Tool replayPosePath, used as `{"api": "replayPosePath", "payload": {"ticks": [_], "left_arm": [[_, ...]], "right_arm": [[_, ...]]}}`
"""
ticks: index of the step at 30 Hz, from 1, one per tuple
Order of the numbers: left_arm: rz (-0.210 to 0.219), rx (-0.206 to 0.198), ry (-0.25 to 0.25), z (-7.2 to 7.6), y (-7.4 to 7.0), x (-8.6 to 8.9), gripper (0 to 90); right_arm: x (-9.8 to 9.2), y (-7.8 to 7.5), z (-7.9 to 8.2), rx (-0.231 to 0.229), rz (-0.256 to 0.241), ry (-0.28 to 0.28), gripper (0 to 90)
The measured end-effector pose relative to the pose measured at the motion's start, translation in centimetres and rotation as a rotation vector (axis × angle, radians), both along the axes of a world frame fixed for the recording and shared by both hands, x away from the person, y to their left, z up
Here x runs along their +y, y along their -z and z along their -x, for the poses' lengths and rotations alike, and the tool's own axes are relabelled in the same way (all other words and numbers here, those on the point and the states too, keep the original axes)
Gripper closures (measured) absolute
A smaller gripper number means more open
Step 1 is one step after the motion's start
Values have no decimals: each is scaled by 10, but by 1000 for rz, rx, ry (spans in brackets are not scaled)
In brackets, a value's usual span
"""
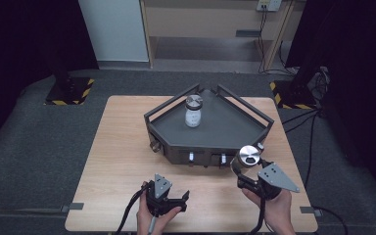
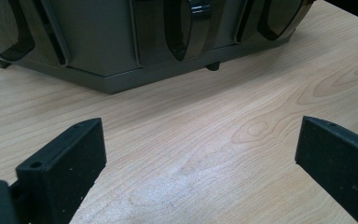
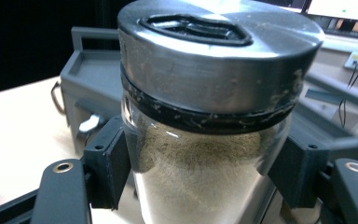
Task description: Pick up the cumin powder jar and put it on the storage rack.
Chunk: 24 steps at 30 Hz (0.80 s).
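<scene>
A dark grey angular tray (image 1: 235, 132) with rails sits at the table's far middle. One glass jar (image 1: 193, 111) with a silver lid stands upright on it. My right gripper (image 1: 245, 171) is shut on a second jar (image 1: 248, 156) of pale powder, held just in front of the tray's front right corner. In the right gripper view this jar (image 3: 205, 140) sits between both pads (image 3: 109, 163), its metal lid on top. My left gripper (image 1: 169, 198) rests low near the table's front edge, open, with bare wood between its fingers (image 2: 65, 163).
The tray's front wall (image 2: 121, 42) with slots and small knobs (image 1: 191, 156) faces me. The wooden table (image 1: 122, 156) has free room left of the tray. Dark stands with striped bases (image 1: 71, 90) sit on the floor beyond the table, and cables run at right.
</scene>
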<state>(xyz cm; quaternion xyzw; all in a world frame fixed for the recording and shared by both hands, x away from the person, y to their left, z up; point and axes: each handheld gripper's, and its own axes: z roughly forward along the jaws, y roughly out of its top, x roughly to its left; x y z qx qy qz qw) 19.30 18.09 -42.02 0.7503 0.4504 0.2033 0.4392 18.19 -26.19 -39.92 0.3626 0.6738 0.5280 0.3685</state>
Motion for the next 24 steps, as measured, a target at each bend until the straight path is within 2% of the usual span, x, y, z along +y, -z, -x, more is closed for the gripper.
{"api": "replayPosePath", "payload": {"ticks": [7,10,15,24], "left_arm": [[5,-5,0,1,0,1,9],[3,-4,3,1,0,1,9],[2,-1,6,0,0,0,9],[7,-1,5,-1,1,1,9]], "right_arm": [[4,-7,-8,-7,11,1,303],[6,-10,-16,-18,1,12,303],[9,-21,-39,-25,-17,29,303],[19,-36,-84,-35,-19,46,303]]}}
